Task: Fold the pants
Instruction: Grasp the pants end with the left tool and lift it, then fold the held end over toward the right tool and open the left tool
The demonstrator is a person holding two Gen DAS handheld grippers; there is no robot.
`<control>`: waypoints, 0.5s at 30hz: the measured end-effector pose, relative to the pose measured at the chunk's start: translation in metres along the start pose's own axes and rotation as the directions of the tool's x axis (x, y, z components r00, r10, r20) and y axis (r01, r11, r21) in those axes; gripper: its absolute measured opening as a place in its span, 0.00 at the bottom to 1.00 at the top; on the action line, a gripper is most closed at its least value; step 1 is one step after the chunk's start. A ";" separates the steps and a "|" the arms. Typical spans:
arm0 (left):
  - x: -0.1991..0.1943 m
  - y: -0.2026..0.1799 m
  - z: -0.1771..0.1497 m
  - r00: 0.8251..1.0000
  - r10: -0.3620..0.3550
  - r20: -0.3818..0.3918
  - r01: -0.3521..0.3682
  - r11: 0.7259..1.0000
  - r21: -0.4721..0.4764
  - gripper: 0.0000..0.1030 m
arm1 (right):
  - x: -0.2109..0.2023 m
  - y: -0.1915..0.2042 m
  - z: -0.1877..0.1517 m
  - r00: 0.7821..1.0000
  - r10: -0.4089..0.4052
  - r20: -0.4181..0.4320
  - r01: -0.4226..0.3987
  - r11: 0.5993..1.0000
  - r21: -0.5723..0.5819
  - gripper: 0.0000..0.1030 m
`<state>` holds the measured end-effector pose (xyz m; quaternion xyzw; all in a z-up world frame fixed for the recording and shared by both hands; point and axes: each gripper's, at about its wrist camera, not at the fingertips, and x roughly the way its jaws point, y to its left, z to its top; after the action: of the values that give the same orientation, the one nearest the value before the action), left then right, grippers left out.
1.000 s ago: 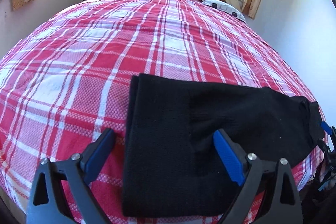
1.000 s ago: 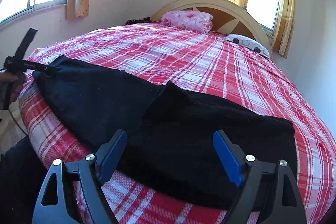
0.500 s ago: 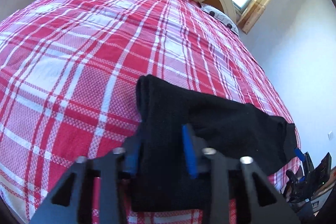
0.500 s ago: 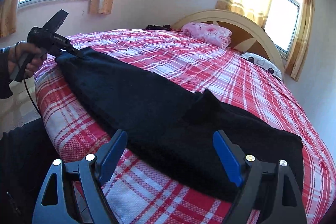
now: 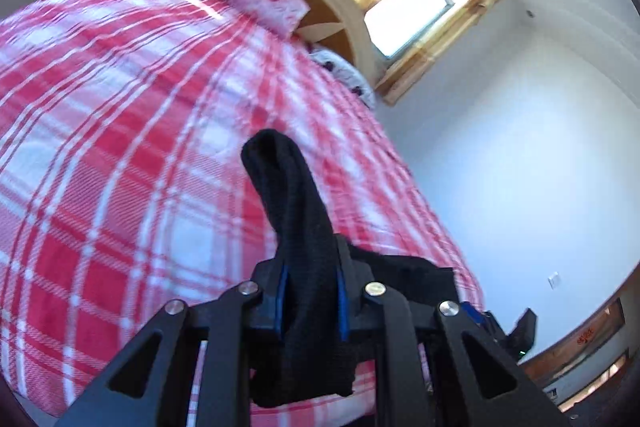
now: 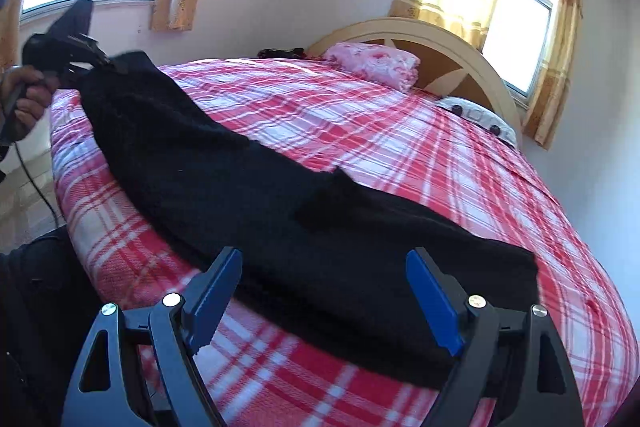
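Observation:
Black pants (image 6: 280,211) lie lengthwise along the near edge of a red and white plaid bed (image 6: 360,115). My left gripper (image 5: 310,297) is shut on one end of the pants (image 5: 296,211) and holds it lifted off the bed; it shows in the right wrist view (image 6: 80,61) at the far left, in a hand. My right gripper (image 6: 324,291) is open, its blue pads just above the other end of the pants, holding nothing.
A pink floral pillow (image 6: 372,63) and a white patterned pillow (image 6: 476,115) lie by the cream headboard (image 6: 420,31). Curtained windows are on both walls. The bed's edge drops to the floor at the left (image 6: 24,187). A cable hangs from the left gripper.
My left gripper closed on the end of the pants and lifted it, tilting upward. My right gripper stayed open over the other end.

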<state>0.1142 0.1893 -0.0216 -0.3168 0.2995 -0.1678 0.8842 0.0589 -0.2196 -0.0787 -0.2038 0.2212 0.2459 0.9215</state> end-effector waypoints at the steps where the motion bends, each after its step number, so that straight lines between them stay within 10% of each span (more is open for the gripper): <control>1: 0.003 -0.012 0.003 1.000 -0.020 -0.002 0.020 1.000 0.017 0.19 | -0.001 -0.010 -0.002 1.000 -0.021 -0.008 0.021 1.000 0.020 0.83; 10: 0.067 -0.144 0.011 0.975 -0.198 -0.100 0.211 0.967 0.140 0.18 | -0.021 -0.095 -0.026 0.981 -0.193 -0.021 0.190 0.938 0.289 0.83; 15: 0.109 -0.197 0.007 0.958 -0.237 -0.160 0.264 0.947 0.181 0.19 | -0.028 -0.134 -0.054 0.958 -0.278 -0.064 0.275 0.836 0.475 0.83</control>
<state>0.1806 -0.0068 0.0670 -0.2492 0.2981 -0.3296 0.8605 0.0932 -0.3626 -0.0730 0.0017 0.2400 0.0486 0.9696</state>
